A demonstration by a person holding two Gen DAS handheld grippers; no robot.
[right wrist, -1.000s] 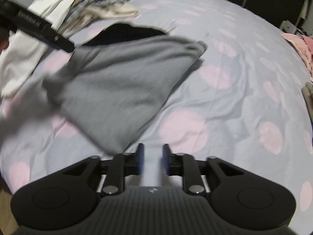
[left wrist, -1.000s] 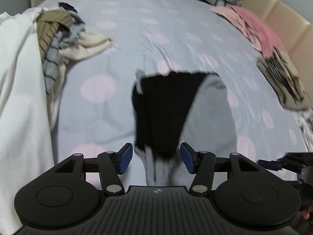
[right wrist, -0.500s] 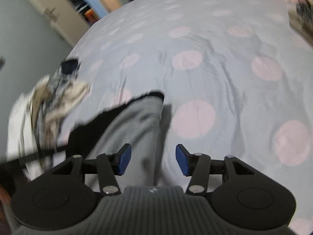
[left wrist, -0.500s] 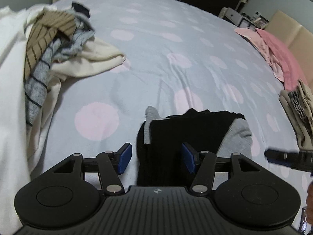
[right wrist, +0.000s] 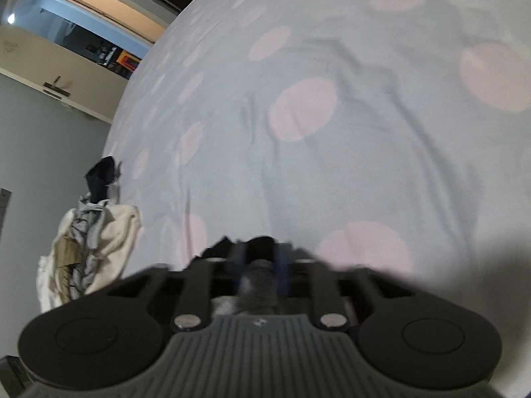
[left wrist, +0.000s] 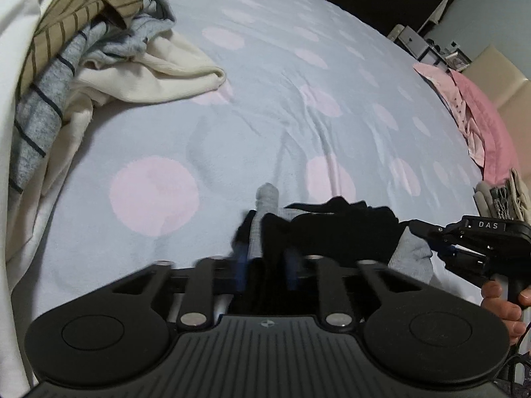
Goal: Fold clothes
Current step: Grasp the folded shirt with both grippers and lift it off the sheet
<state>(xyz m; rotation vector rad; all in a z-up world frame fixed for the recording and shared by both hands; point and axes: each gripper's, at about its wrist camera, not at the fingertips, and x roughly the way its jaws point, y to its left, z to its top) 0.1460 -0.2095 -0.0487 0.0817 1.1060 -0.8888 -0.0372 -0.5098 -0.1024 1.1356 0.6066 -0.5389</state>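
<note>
Grey-and-black knit garment (left wrist: 335,232) lay bunched on the pale blue bedsheet with pink dots (left wrist: 265,76), at its near edge, not yet flattened or folded. Left gripper (left wrist: 265,265) was closing, its blue pads pressing on the garment's black-and-grey edge. Right gripper (right wrist: 260,265) was closing too, with grey and black cloth between its pads; in the left wrist view it sat at the garment's right end, a hand (left wrist: 501,301) on its handle. Judgement: early in this item, both ends just being pinched, the fold itself still to do. Left of the garment, a heap of unfolded cream, grey-striped and brown-striped clothes (left wrist: 83,53) waited. Far right of it, pink folded clothes (left wrist: 478,112) and a beige patterned stack (left wrist: 501,195) looked finished.
</note>
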